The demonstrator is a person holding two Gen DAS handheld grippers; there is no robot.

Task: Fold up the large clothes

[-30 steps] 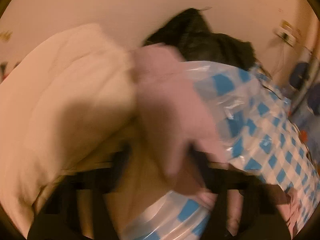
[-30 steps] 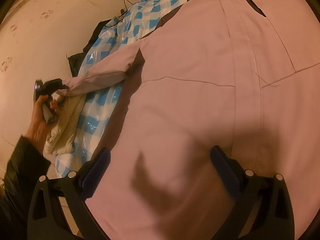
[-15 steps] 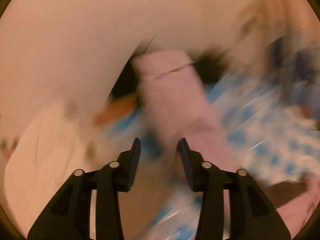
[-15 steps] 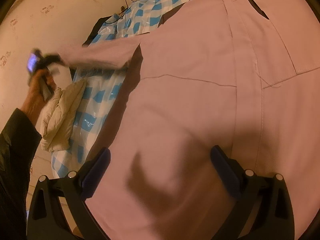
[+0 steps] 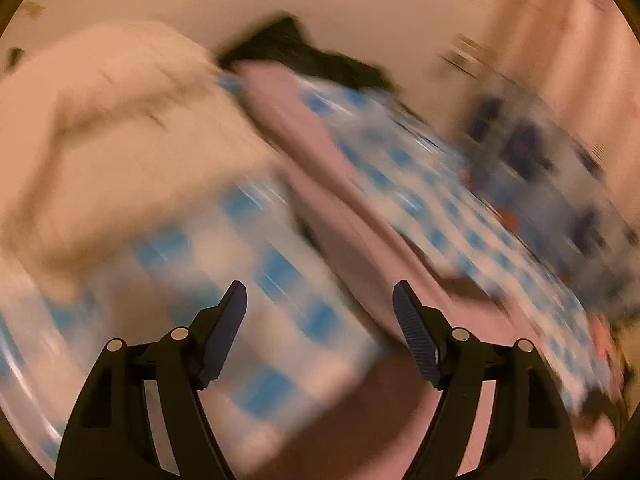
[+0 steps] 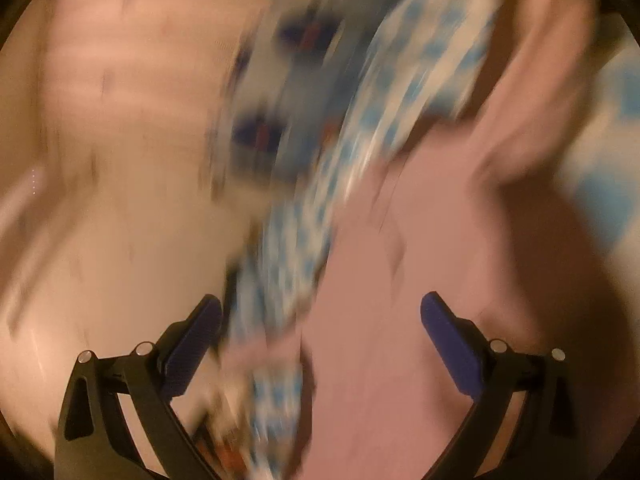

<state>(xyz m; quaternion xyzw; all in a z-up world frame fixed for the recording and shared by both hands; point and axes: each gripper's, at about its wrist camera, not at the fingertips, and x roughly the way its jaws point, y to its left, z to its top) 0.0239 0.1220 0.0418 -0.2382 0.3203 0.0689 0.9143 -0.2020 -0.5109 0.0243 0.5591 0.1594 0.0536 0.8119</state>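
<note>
Left wrist view, heavily blurred: the left hand-held gripper [image 5: 320, 300] is seen with jaws apart and nothing between them, above the blue-checked cover [image 5: 280, 280]. The pink garment [image 5: 360, 240] lies spread across that cover, one long strip running away from the camera, a cream garment [image 5: 120, 140] beside it. The right hand-held gripper [image 6: 320, 312] is likewise spread and unloaded over the pink cloth. The next grip is best taken at an edge or cuff, once motion has settled.
</note>
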